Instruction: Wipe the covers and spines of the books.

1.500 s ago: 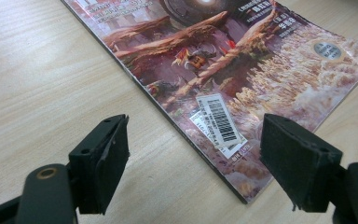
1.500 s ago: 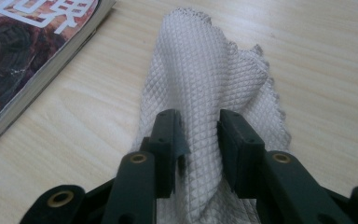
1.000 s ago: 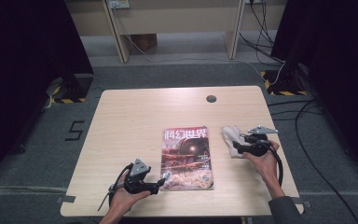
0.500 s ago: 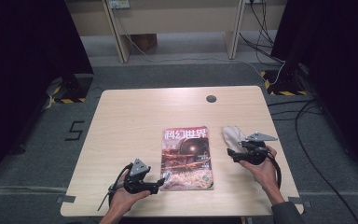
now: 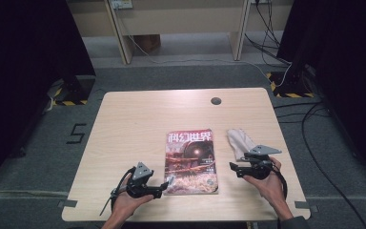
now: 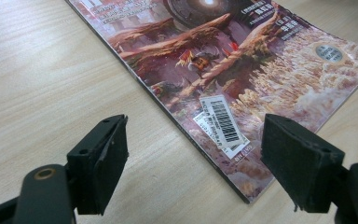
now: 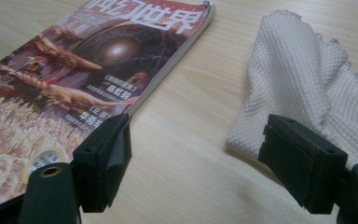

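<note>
On table, magazine (image 5: 191,162) titled 科幻世界, barcode sticker (image 6: 223,122), both grippers' jaws apart, empty

Bare wooden table (image 5: 138,119), small dark round disc (image 5: 216,100) near its far edge
</note>
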Demonstrator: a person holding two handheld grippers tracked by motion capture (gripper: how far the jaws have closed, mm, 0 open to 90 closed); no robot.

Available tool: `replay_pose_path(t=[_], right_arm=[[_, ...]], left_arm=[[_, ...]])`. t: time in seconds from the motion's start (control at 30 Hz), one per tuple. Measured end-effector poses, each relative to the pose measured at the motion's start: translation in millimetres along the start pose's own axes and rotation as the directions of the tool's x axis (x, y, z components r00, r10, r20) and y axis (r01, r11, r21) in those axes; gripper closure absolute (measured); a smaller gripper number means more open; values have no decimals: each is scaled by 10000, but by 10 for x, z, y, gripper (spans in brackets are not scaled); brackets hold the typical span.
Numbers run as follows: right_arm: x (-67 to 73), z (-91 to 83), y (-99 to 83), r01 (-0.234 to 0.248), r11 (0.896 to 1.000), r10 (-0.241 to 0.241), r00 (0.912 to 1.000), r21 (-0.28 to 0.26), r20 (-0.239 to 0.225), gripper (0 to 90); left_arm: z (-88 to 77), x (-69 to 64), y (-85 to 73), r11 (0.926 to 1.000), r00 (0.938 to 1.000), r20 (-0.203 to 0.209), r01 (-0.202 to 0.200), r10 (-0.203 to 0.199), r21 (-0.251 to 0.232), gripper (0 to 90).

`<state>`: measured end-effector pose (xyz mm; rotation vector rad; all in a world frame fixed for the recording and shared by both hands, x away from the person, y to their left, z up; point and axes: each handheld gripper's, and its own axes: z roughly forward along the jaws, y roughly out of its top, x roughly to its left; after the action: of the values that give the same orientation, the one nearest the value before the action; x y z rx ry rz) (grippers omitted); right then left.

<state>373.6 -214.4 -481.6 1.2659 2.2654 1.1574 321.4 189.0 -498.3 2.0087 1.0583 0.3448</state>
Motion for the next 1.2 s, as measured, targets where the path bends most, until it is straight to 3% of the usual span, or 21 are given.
replay_pose_path(t=[0.47,0.87,1.2], right_arm=[[66,-118,-186,71,9996,-63,9995,270,-313,243],[137,-164,-372,223,9951,-169,9982,961,-569,215],[136,-161,-395,344,9931,-283,9980,1117,-566,215]], left_arm=[[0,-1,-7,10000,10000,9,-16,16,63,226],[-1,-13,-17,9999,10000,36,-77,77,135,225],[7,-17,-18,9999,10000,41,-77,77,150,224]])
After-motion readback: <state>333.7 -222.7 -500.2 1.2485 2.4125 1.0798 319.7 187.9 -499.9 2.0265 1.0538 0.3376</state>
